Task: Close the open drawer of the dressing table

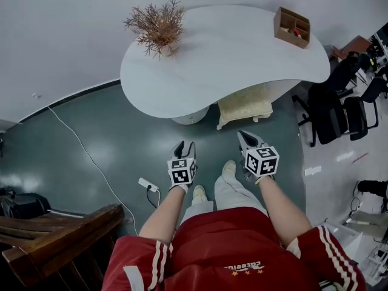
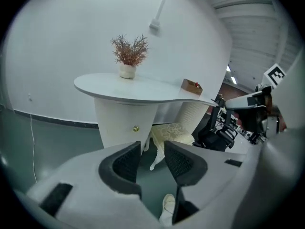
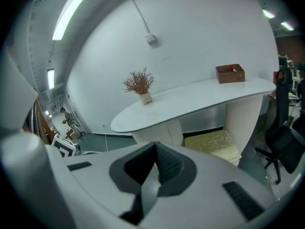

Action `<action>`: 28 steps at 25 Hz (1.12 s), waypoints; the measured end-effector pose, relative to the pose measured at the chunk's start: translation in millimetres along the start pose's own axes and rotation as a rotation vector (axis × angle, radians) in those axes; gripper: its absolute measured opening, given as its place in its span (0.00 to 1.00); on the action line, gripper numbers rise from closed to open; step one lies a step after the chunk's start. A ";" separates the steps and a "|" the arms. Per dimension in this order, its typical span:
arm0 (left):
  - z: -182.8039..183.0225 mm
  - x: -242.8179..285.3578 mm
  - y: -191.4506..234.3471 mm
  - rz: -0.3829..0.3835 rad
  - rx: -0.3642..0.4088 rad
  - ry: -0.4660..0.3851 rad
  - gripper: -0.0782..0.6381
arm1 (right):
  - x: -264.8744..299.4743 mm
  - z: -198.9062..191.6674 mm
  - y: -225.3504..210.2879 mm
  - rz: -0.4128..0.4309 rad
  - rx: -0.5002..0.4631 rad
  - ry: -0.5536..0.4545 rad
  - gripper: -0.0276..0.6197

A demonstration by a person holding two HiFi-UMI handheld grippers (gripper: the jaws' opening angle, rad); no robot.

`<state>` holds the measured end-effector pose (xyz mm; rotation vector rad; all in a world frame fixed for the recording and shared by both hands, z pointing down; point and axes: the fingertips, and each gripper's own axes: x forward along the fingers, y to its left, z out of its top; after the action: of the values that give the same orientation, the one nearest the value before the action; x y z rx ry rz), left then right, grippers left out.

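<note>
The white dressing table [image 1: 242,53] stands ahead, and both gripper views also show the table [image 2: 143,87] [image 3: 190,101]. Its round pedestal carries a small gold knob [image 2: 136,128]; the front around it looks flush, and I see no drawer sticking out. In the head view the tabletop hides the drawers. My left gripper [image 1: 183,145] hangs in the air well short of the table, its jaws [image 2: 152,149] open and empty. My right gripper [image 1: 244,136] is level with it on the right, also apart from the table, its pads [image 3: 155,151] shut together on nothing.
On the table stand a dried plant in a vase [image 1: 159,26] and a wooden box [image 1: 291,26]. A cream stool [image 1: 245,105] sits under it. Black office chairs [image 1: 339,108] stand at the right, dark wooden furniture [image 1: 54,235] at lower left, and a power strip [image 1: 147,185] with cable lies on the floor.
</note>
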<state>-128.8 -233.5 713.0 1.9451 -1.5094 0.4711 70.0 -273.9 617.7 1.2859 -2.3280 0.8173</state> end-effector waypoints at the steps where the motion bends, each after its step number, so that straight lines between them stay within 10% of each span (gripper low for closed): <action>1: -0.8 -9.1 -3.0 -0.015 0.002 -0.001 0.33 | -4.4 0.4 4.3 -0.002 -0.001 -0.002 0.05; 11: 6.8 -130.3 -22.2 -0.150 -0.032 -0.123 0.32 | -60.2 -8.4 75.3 0.032 0.022 -0.012 0.05; 16: 34.9 -176.1 -25.8 -0.200 0.108 -0.201 0.32 | -79.0 1.6 135.9 0.064 -0.024 -0.063 0.05; 28: 168.0 -298.3 -46.8 -0.277 0.239 -0.487 0.31 | -194.3 129.4 182.8 0.048 -0.168 -0.337 0.05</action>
<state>-183.9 -119.7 391.4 2.5478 -1.4767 0.0540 11.7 -154.5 352.7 1.3865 -2.6298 0.4308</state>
